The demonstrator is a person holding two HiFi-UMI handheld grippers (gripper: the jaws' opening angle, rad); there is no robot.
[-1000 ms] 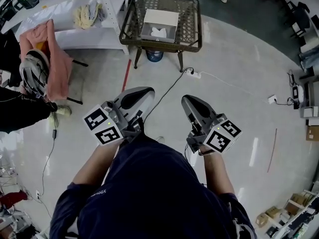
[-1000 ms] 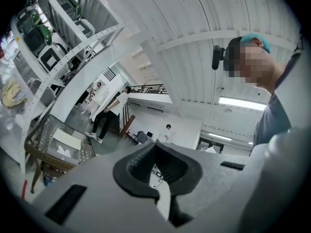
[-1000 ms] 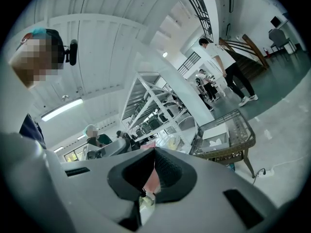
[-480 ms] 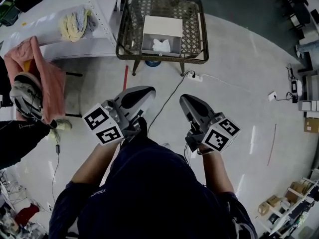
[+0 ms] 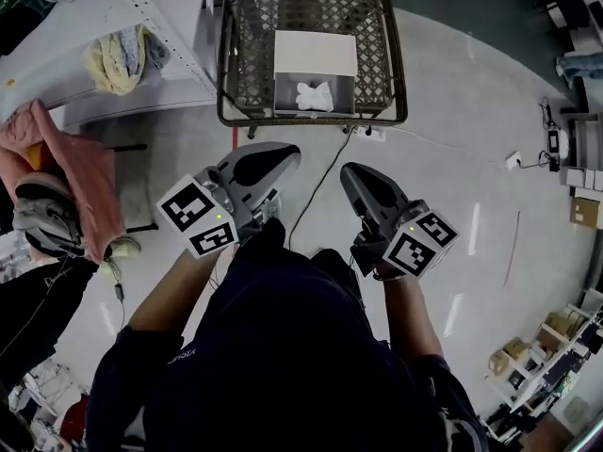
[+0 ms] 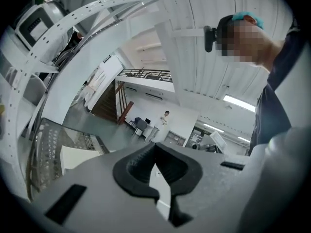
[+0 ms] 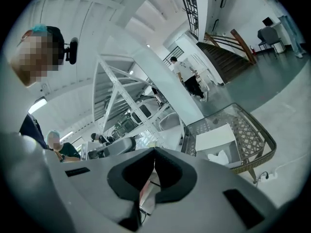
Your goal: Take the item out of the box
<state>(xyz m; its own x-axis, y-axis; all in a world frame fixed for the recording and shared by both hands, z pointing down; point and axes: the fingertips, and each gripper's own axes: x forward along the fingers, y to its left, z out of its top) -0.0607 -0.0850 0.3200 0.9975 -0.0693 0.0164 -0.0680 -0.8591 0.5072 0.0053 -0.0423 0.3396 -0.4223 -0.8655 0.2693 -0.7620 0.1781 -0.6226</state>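
Note:
A white box (image 5: 316,81) stands open on a wicker table with a glass top (image 5: 247,55), its lid flap folded back. Inside lies a crumpled white item (image 5: 315,95). In the head view both grippers are held in front of the person's body, short of the table's near edge. My left gripper (image 5: 287,152) is shut and holds nothing. My right gripper (image 5: 347,171) is also shut and holds nothing. The right gripper view looks past its shut jaws at the box (image 7: 217,142) and the item (image 7: 218,157) on the table (image 7: 252,135), to the right.
A white metal rack (image 5: 113,26) with a yellowish cloth (image 5: 115,56) stands left of the table. A pink cloth (image 5: 66,158) and a helmet (image 5: 42,217) lie further left. A power strip (image 5: 375,136) and a black cable (image 5: 316,185) lie on the floor near the table's legs.
The table and box have come nearer to the grippers and now sit just beyond their tips. Both grippers stay shut and keep their places before the body.

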